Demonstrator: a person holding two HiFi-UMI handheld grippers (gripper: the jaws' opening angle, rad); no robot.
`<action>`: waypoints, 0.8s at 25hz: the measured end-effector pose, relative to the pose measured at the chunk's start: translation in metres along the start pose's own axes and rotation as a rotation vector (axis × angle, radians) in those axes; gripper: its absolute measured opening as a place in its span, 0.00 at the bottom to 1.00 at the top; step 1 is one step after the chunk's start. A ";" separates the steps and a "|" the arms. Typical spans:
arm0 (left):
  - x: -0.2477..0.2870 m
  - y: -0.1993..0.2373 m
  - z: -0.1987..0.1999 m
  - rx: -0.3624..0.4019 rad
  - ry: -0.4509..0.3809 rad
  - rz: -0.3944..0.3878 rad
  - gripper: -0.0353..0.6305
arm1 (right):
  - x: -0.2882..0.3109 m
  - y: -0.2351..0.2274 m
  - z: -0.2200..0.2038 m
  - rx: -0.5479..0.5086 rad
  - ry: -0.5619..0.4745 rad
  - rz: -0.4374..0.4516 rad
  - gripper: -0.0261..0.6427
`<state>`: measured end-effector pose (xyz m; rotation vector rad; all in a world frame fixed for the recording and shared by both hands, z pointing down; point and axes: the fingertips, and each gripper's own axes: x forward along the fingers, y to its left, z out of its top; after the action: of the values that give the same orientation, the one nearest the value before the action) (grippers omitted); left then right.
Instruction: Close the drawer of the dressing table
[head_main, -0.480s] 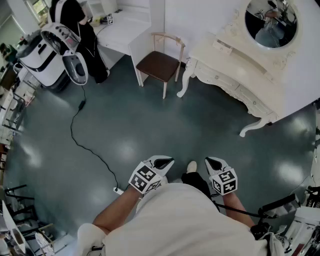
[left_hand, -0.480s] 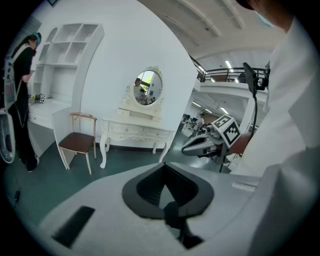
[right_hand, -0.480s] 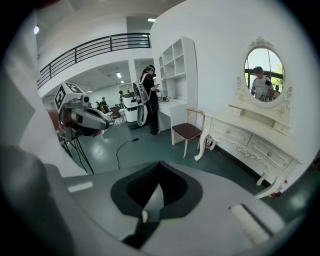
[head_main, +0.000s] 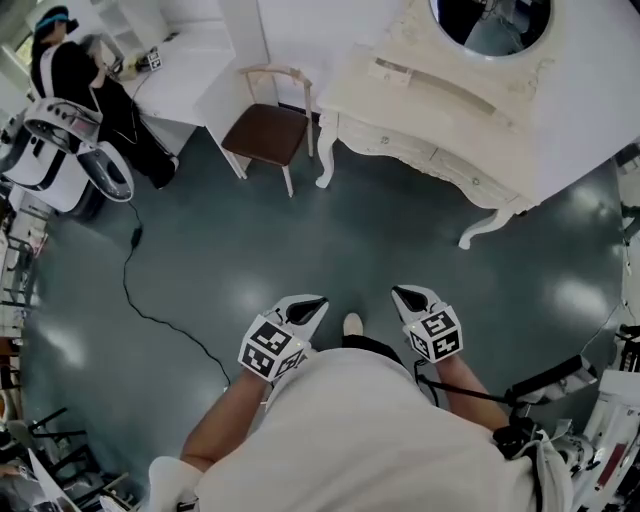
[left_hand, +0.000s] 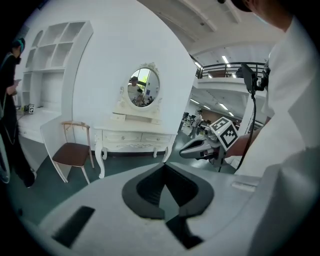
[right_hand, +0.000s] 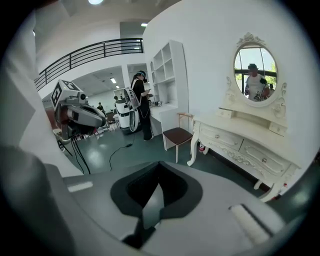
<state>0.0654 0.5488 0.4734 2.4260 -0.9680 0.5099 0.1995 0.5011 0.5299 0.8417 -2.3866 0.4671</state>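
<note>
1. Floor (head_main: 300, 220) in this room is dark and shiny, and a person stands on it holding two tools low by the tummy
2. The left gripper (head_main: 308, 306) and the right gripper (head_main: 406, 296) are side by side, a little apart, and both point forward
3. The left gripper's two fingers are pressed together, with nothing between them
4. The right gripper's two fingers are pressed together too, and it carries nothing
5. One shoe (head_main: 352, 324) peeks out on the floor between the two grippers
6. The dressing table (head_main: 440, 105) is cream white with curly legs. It stands against the white wall (head_main: 590, 100), ahead and a bit to the right, well apart from both grippers
7. The drawers (right_hand: 262, 160) in its front have little knobs, and from here they look level with the front
8. A round mirror (head_main: 490, 22) sits on top of the dressing table
9. A chair (head_main: 268, 130) with a brown seat stands just beside the table's left end
10. Far off on the left, a person in black (head_main: 75, 70) stands by a big white machine (head_main: 55, 150), and a thin black cable (head_main: 150, 300) snakes over the floor from there
</note>
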 end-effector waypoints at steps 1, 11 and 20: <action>0.008 0.004 0.009 0.004 0.000 0.009 0.06 | 0.003 -0.011 0.005 0.000 -0.011 0.005 0.04; 0.078 0.044 0.073 -0.016 -0.028 0.084 0.06 | 0.039 -0.118 0.028 -0.017 -0.020 0.028 0.05; 0.110 0.140 0.112 -0.005 -0.041 0.051 0.06 | 0.106 -0.171 0.076 0.007 0.011 -0.024 0.04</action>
<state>0.0579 0.3385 0.4769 2.4213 -1.0494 0.4766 0.2136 0.2889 0.5582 0.8682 -2.3638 0.4699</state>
